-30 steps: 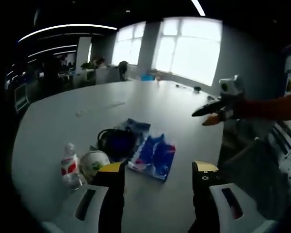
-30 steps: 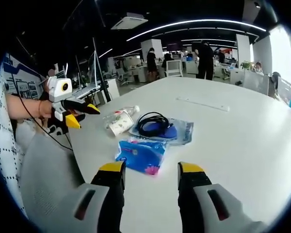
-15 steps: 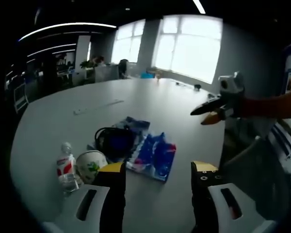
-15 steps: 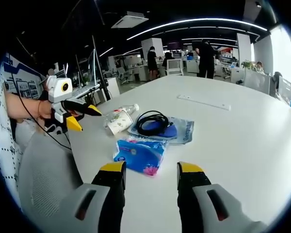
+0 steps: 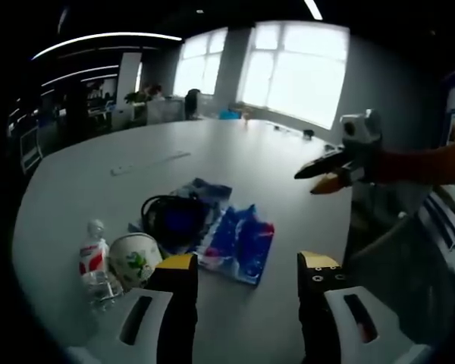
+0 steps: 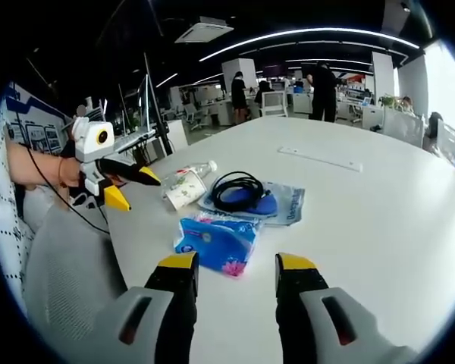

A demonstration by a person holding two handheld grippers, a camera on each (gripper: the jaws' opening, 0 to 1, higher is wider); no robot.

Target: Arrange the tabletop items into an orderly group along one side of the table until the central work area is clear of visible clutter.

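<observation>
Seemingly nothing's tidied yet: bottle (image 6: pixel 199 170), cup (image 6: pixel 184 190), cable (image 6: pixel 237 191) and blue pack (image 6: pixel 216 240) cluster near my surface (image 6: pixel 379 220) edge; both claws, left (image 5: pixel 246 267) and right (image 6: pixel 237 267), gape wide, empty.

left gripper view: looks from above the near table edge across the white table (image 5: pixel 235 152) toward bright windows; the blue packet (image 5: pixel 239 241) lies just ahead of its jaws.
right gripper view: faces the office interior, with the blue packet (image 6: pixel 216 239) again just ahead.
shared: packet, coiled black cable (image 5: pixel 171 216) (image 6: pixel 239 189), paper cup (image 5: pixel 136 258) (image 6: pixel 183 189), bottle (image 5: pixel 91 254) (image 6: pixel 201 171).
cross-sight: right gripper (image 5: pixel 322 168) and left gripper (image 6: pixel 129 186) each show in the other view.
</observation>
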